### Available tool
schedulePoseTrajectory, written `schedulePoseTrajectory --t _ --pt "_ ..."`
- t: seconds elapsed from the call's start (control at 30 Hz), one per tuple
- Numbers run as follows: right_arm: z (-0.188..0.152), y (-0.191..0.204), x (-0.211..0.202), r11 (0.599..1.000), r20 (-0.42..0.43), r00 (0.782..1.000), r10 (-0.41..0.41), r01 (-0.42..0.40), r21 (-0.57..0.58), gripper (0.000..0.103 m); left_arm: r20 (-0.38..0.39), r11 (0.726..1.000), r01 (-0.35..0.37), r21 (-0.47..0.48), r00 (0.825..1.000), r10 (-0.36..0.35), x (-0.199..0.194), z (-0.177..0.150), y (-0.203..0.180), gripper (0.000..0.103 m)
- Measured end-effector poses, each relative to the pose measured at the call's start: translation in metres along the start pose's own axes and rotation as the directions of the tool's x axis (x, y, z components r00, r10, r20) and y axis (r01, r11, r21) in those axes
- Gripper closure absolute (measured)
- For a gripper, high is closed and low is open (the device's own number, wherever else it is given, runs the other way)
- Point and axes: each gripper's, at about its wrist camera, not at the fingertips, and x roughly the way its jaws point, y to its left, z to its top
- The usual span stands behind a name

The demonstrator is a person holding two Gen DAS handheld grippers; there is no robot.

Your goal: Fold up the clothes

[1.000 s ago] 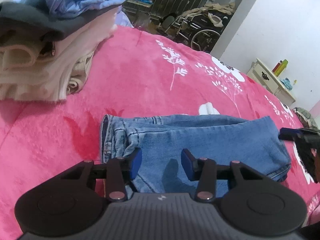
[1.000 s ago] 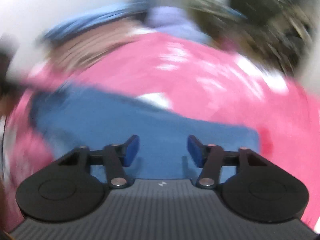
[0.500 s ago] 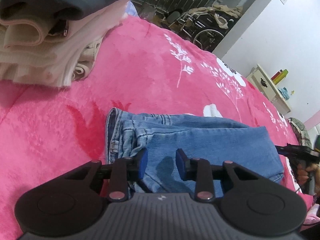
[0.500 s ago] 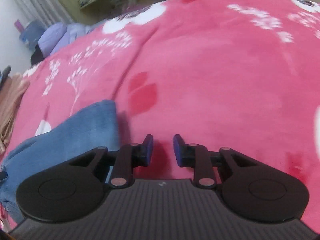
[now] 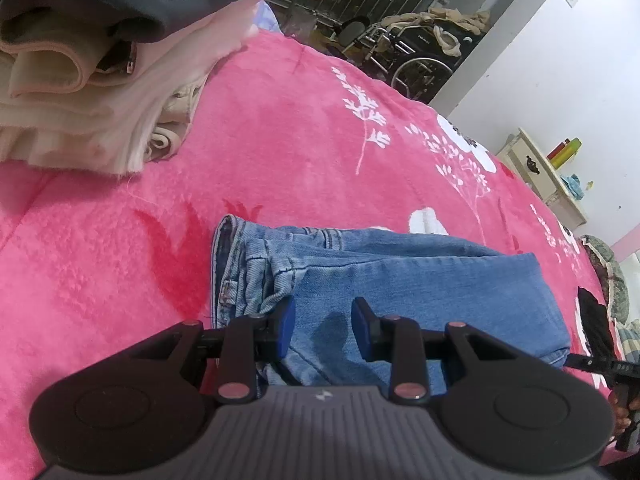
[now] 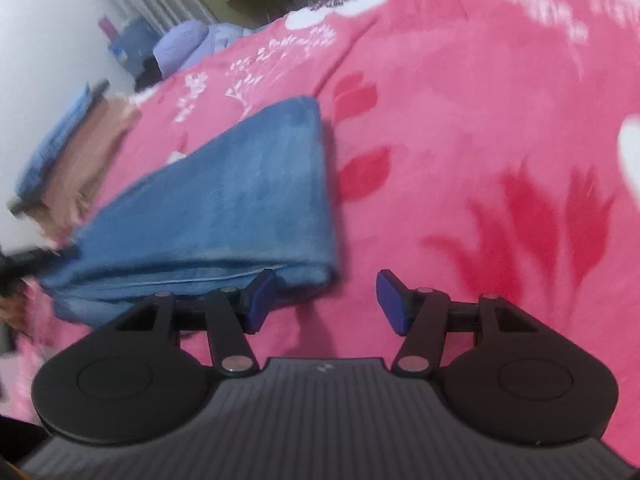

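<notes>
Denim folded, both my grippers empty over the pink blanket.

Jeans [image 5: 400, 280] lie folded into a compact bundle on the blanket [image 5: 280, 140], waistband at the left end. I hold the left gripper [image 5: 323, 328] just above the near edge, jaws apart and gripping nothing; the right gripper [image 6: 326, 300] hovers beside the bundle's right corner, jaws wide apart. A stack [image 5: 100, 80] of folded clothes sits well apart at the far left. By my judgement the folding is mostly done; a final fold or moving the jeans to the stack may remain.
</notes>
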Motion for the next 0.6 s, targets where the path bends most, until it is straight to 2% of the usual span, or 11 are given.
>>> schedulePoseTrajectory --t 0.23,0.37,0.6 --pt "-0.013 0.007 0.006 0.997 0.006 1.000 0.010 -0.009 -0.073 0.048 0.005 1.000 -0.007 0.009 1.000 0.007 0.001 -0.001 -0.002 0.071" --pt "-0.023 0.023 0.006 0.976 0.003 0.999 -0.033 0.033 -0.214 0.048 0.006 1.000 -0.009 0.006 1.000 0.009 0.001 -0.001 -0.001 0.071" --pt "-0.010 0.004 0.003 0.998 0.076 0.997 -0.014 0.018 -0.052 0.049 0.005 1.000 -0.003 0.006 1.000 0.003 0.001 -0.001 0.000 0.071"
